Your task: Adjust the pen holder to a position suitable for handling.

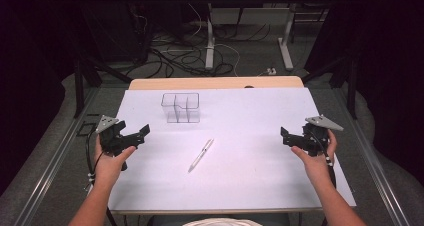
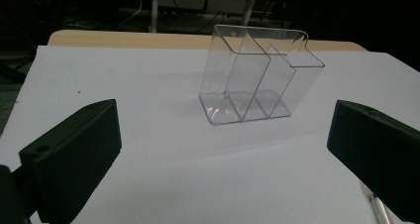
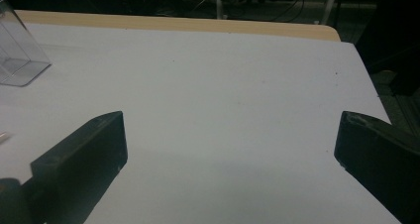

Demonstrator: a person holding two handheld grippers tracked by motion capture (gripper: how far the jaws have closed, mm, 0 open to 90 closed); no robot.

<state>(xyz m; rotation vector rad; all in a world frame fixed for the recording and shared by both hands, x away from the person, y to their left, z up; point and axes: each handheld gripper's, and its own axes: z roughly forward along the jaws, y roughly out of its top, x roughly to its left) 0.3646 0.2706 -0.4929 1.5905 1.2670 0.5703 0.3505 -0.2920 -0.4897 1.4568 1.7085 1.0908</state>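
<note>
High view overhead facing forward, both gripper views low, close over the table (image 1: 260,111), sharing the clear organizer (image 2: 257,75)

White pen (image 1: 201,155) flat on table — clear divided holder (image 1: 181,107) upright beyond

Cut off by the right gripper view's left edge: clear organizer (image 3: 20,55), one corner showing, far left of the right hand-held gripper (image 3: 230,154); a sliver of pen (image 3: 4,137) just beyond its left jaw. Cut off at the left gripper view's bottom edge: pen (image 2: 379,209), mostly hidden behind the right jaw of the left hand-held gripper (image 2: 223,154). Cropped at both views' lower corners: all four jaws. Too small in the high view to read: pen (image 1: 201,155) tip direction.
</note>
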